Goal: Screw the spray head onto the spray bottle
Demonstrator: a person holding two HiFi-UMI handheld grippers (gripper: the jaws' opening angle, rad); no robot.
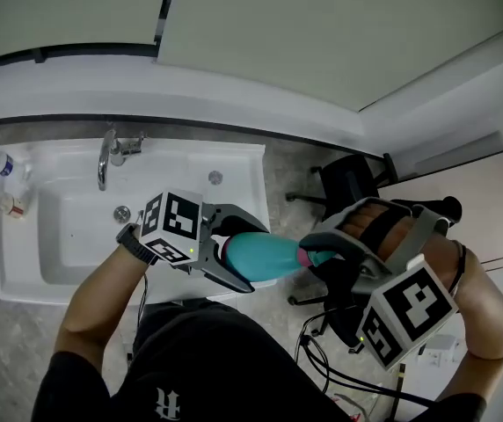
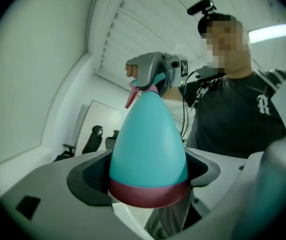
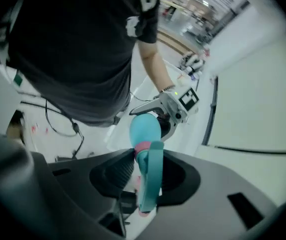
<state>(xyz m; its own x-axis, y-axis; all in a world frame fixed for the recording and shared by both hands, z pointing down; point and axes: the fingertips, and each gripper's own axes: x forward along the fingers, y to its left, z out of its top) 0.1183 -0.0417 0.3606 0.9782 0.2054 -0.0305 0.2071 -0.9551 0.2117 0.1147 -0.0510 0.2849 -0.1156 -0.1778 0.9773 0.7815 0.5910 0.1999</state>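
Spray head (image 3: pixel 152 164) is sitting on the spray bottle (image 1: pixel 260 255); I'm pinching it in my right gripper (image 3: pixel 148 178) and clamping the bottle's base in my left gripper (image 2: pixel 147 178). Tightening is probably remaining.

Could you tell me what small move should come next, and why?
Probably a short twist of the right hand-held gripper about the long axis of the spray bottle: it clamps the spray head, whose pink collar meets the bottle's neck, while the left hand-held gripper clamps the base. Thread tightness cannot be seen.
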